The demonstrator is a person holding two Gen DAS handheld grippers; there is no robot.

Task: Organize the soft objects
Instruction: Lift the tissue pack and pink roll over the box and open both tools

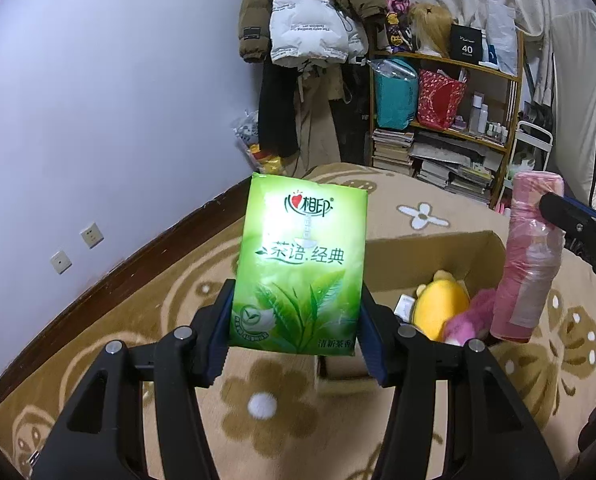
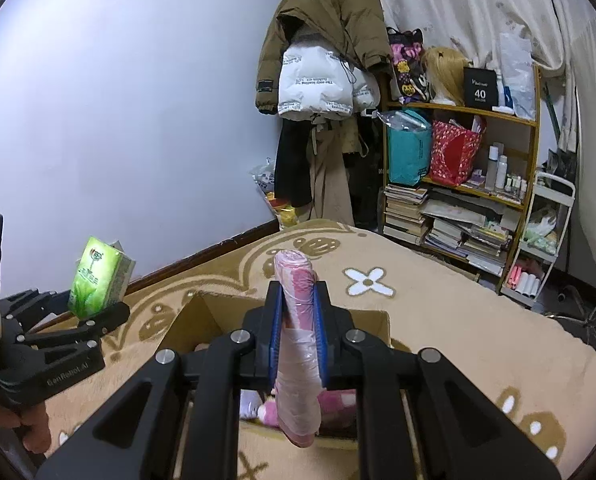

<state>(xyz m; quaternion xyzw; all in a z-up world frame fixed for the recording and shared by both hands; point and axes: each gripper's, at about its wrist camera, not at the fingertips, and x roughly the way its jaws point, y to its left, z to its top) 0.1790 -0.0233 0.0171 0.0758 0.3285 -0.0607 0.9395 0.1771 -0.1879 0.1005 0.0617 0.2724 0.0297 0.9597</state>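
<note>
Beige flower carpet [image 1: 138, 312]: cardboard box [image 1: 437, 244] holds yellow plush [image 1: 437, 312], pink plush [image 1: 469, 316]. Left hand-held gripper [image 1: 294, 336] pinches green tissue pack [image 1: 301, 264], right hand-held gripper [image 2: 298, 332] pinches pink bag roll [image 2: 298, 340] above box; both undropped.

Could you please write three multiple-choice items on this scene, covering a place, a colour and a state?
1. Where is the yellow plush toy?
A. on the shelf
B. inside the cardboard box
C. on the carpet

2. What colour is the tissue pack?
A. green
B. blue
C. red

3. What is the state of the right gripper?
A. open and empty
B. shut on the pink roll
C. out of view

Answers: 1 B, the toy sits between the box walls beside a pink plush. 2 A, its wrapper is green with leaves. 3 B, both fingers press the roll's sides.
</note>
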